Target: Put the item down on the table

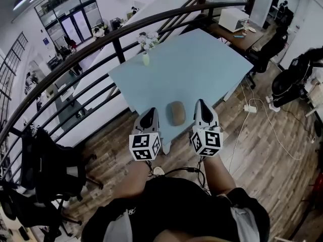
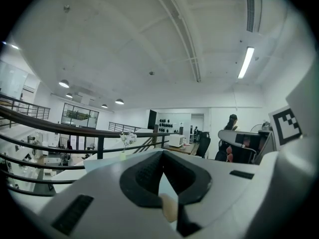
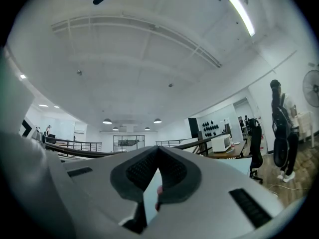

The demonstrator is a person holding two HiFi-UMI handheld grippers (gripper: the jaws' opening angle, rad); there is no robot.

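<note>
the item [image 1: 176, 113] is already down on the light-blue table [image 1: 202, 59], near the table's near edge and between the two grippers. it's a tan-brown oval lump w/ rounded edges, a smooth matte top and a slightly darker rim, longer front-to-back than side-to-side; can't tell what it's made of. it lies flat, touching neither gripper - each one is just beside it w/ a strip of bare table between. the left gripper [image 1: 150, 116] sits at the item's left, marker cube [image 1: 145, 146] toward the person. in the left gripper view its jaws [image 2: 163, 153] meet at the tips, clenched w/ nothing gripped; only a narrow wedge of blue table shows through the gap lower down, plus a small pale tan bit [image 2: 169, 208] at the bottom of that gap - can't tell what it is. the right gripper [image 1: 202, 109] sits at the item's right, its own cube [image 1: 207, 141] also toward the person. in the right gripper view the jaws [image 3: 158, 149] are likewise closed tip to tip on nothing. at the table's far left corner stands a small vase w/ white flowers [image 1: 145, 58], well apart from the item; the flowers show in the left gripper view too [image 2: 127, 139]. a dark curved railing [image 1: 101, 39] runs past the table's far side.
</note>
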